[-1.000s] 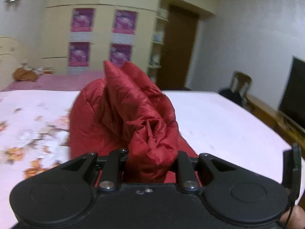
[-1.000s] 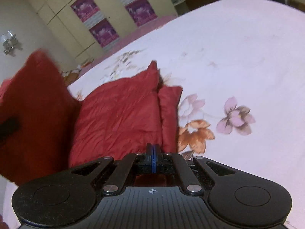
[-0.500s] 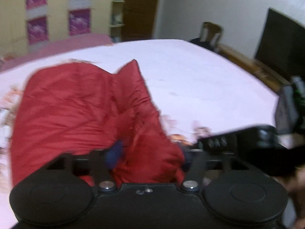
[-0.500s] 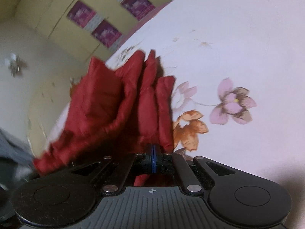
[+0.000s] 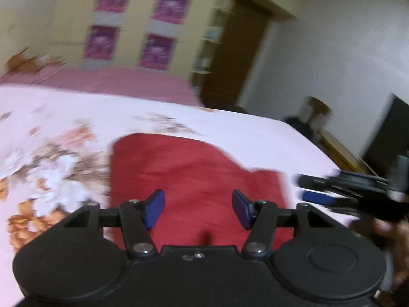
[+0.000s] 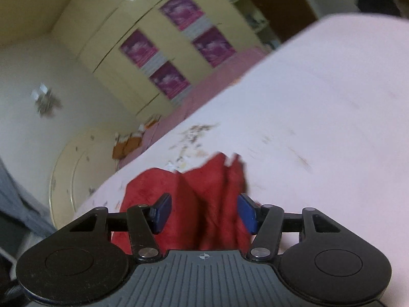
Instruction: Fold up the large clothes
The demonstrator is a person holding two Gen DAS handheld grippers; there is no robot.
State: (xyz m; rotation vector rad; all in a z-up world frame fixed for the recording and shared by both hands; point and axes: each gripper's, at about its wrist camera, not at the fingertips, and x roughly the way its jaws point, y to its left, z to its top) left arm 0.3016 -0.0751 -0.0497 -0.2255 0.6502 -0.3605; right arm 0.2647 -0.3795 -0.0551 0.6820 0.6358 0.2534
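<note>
A red padded jacket (image 5: 189, 176) lies folded flat on the pink flowered bedspread (image 5: 56, 133). My left gripper (image 5: 198, 209) is open and empty just above its near edge. In the right wrist view the jacket (image 6: 204, 199) lies in front of my right gripper (image 6: 204, 213), which is open and empty, blue pads wide apart. The right gripper also shows at the right edge of the left wrist view (image 5: 340, 192), beside the jacket's right side. Both views are blurred by motion.
A yellow wardrobe with purple posters (image 5: 138, 28) stands behind the bed. A brown door (image 5: 235, 51), a chair (image 5: 314, 117) and a dark TV (image 5: 393, 133) on a wooden stand are at the right. A cream headboard (image 6: 74, 176) is at the left.
Both grippers have opened and let go of the jacket. The lifted red cloth has dropped and now lies flat on the bed. Both grippers have pulled back from it.
</note>
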